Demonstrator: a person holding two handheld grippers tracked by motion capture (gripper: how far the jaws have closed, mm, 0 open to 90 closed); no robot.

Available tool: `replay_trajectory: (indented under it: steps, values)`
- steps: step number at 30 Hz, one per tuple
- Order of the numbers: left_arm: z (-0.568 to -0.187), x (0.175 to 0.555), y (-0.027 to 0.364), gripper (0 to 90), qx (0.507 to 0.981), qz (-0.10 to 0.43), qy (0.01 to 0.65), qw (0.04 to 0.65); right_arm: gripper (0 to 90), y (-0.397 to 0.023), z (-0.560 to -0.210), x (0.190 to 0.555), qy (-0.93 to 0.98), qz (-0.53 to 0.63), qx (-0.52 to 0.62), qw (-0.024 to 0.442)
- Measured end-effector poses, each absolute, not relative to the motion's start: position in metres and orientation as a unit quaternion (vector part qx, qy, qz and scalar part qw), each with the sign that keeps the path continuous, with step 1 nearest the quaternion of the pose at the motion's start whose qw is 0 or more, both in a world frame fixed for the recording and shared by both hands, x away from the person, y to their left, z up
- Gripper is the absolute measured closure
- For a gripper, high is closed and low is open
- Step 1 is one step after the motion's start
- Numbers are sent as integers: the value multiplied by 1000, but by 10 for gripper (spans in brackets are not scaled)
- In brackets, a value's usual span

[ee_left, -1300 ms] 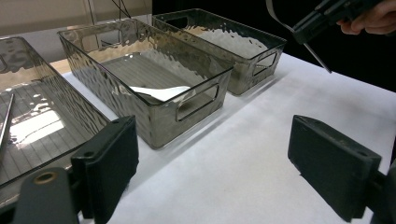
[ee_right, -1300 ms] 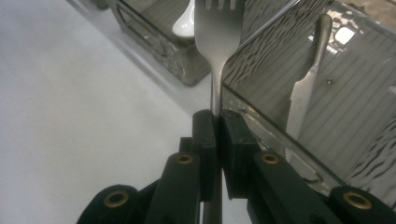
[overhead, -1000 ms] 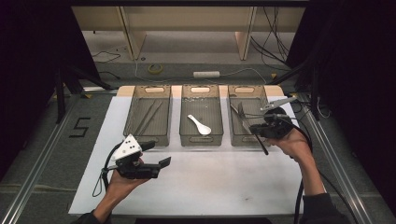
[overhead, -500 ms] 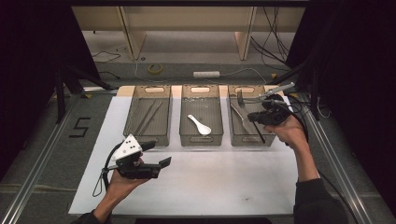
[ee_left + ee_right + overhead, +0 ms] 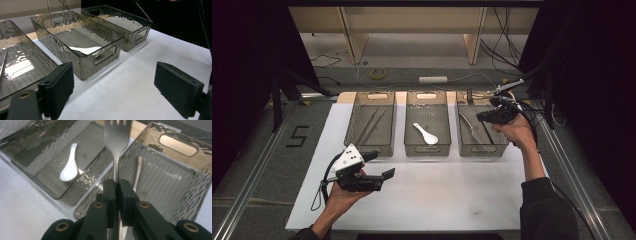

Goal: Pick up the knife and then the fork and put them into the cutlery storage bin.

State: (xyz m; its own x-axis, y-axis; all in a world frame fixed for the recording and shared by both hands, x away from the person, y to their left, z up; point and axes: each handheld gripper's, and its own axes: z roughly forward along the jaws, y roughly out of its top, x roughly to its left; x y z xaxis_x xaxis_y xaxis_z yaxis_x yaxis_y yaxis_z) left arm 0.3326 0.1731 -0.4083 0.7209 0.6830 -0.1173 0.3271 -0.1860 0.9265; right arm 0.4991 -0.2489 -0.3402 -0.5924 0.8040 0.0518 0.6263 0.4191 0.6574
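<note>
Right claw (image 5: 115, 185) pinches a metal fork (image 5: 117, 135) by its handle, held above the far right bin (image 5: 482, 131). Dark curtains and a wooden frame surround the table (image 5: 272, 165), which is covered by a white sheet (image 5: 437, 195). Three smoky clear bins stand side by side at its far end; the middle bin (image 5: 427, 125) holds a white spoon (image 5: 425, 134). Left claw (image 5: 113, 90) hovers spread and empty near the sheet's left edge.
</note>
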Motion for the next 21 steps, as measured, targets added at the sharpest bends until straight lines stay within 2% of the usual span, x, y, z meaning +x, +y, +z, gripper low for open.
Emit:
replay_trajectory:
  steps: [21]
  values:
    - [-408,333,173,160,753,161,335,544,855,-253,-363,533,809,315,477,138]
